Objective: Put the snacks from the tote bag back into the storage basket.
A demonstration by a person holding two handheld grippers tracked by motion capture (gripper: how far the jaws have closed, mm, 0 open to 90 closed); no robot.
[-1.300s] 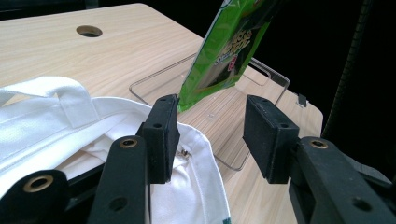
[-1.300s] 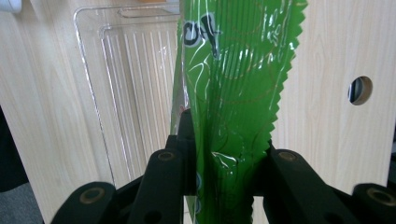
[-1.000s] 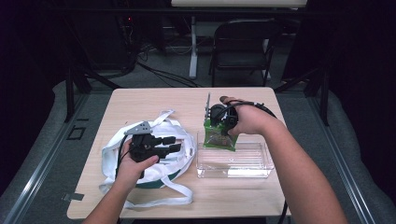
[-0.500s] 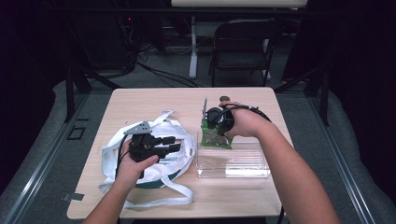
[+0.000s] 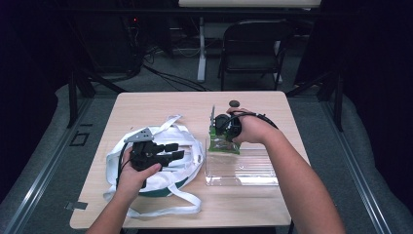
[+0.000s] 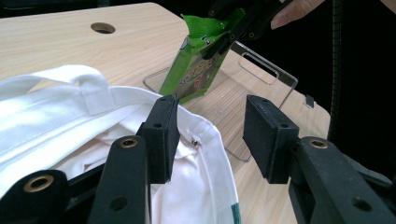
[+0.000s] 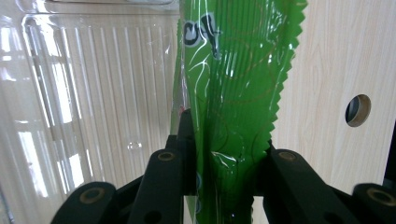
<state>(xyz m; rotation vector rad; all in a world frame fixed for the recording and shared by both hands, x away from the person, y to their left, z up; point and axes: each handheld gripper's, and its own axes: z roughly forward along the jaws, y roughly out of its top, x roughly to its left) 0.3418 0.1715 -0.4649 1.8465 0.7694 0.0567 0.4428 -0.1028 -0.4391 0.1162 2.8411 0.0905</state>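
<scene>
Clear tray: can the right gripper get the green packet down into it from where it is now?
Probably yes. The right gripper is shut on the green packet, which hangs at the clear tray's near-left corner. The tray looks open-topped, with nothing over it; the white bag lies beside it.

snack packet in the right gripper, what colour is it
Bright green, with a zigzag-cut edge and some white print; the snack packet shows best in the right gripper view.

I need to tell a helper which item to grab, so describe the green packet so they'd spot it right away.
On the wooden table, look right of the white cloth bag to the clear plastic tray. At its far left corner hangs the green packet, pinched in the right tool. It is the only bright green, zigzag-edged thing there.
</scene>
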